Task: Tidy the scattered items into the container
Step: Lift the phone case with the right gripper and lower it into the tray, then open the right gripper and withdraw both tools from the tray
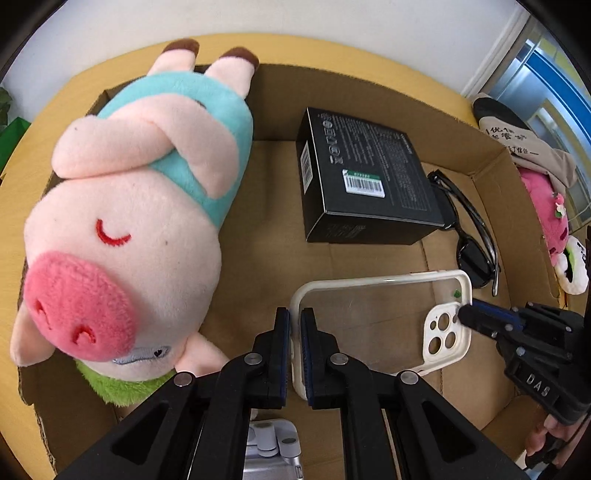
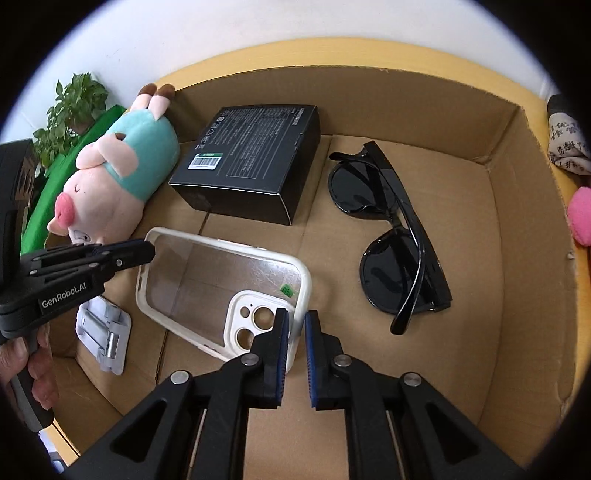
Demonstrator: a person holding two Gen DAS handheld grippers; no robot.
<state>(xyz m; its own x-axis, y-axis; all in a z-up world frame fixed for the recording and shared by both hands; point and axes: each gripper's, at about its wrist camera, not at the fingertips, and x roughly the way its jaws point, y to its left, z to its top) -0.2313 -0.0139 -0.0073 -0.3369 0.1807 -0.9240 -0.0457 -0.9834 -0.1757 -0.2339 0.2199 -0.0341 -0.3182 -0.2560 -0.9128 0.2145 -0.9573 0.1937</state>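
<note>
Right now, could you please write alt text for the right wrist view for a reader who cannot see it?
Both grippers pinch opposite ends of a clear phone case with a white rim inside a cardboard box, the right gripper at the camera end. Also inside are black sunglasses, a black carton, a plush pig and a small grey stand.

office-like room, white wall, potted plant, glass door

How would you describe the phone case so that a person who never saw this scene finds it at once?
Look inside the open cardboard box. On its floor, in front of the black carton and beside the black sunglasses, lies the phone case, gripped at opposite ends by both tongs. It alone is see-through, with a white rim and a white camera block.
</note>
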